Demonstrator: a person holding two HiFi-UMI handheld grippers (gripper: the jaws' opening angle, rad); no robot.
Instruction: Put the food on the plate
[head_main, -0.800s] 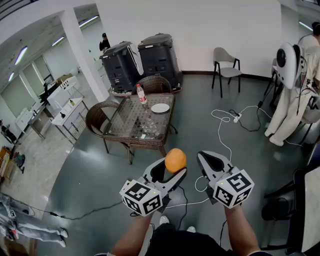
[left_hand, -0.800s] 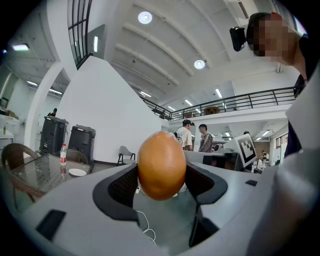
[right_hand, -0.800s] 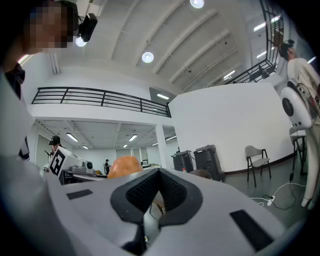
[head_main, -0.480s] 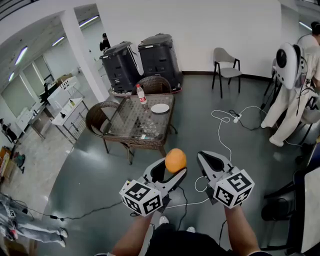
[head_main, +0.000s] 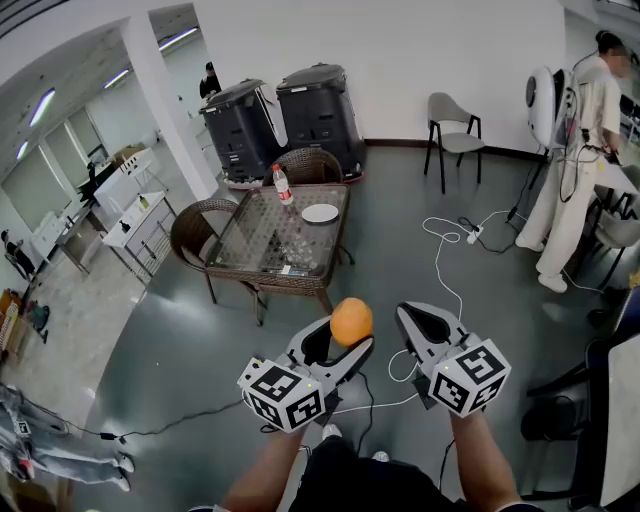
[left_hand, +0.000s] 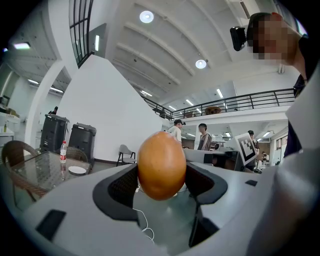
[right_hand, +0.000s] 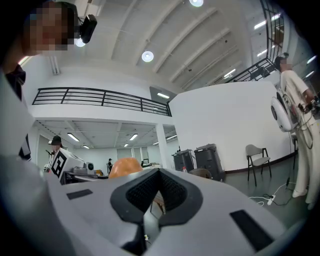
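An orange (head_main: 351, 321) sits between the jaws of my left gripper (head_main: 345, 336), which is shut on it and held at waist height over the floor. In the left gripper view the orange (left_hand: 161, 165) fills the gap between the dark pads (left_hand: 122, 186). My right gripper (head_main: 426, 323) is beside it on the right, jaws together with nothing in them. From the right gripper view the orange (right_hand: 125, 166) peeks over the shut jaws. A white plate (head_main: 320, 215) lies on the far end of a glass-topped wicker table (head_main: 262, 250), well ahead of both grippers.
A water bottle (head_main: 284, 188) stands on the table near the plate. Wicker chairs (head_main: 188, 235) flank the table, and two black bins (head_main: 280, 115) stand behind. A white cable (head_main: 440, 255) trails over the floor. A grey chair (head_main: 452, 135) and a person (head_main: 580, 150) are at the right.
Both grippers and the orange stay as they were. The person at the far right has shifted position and turned.
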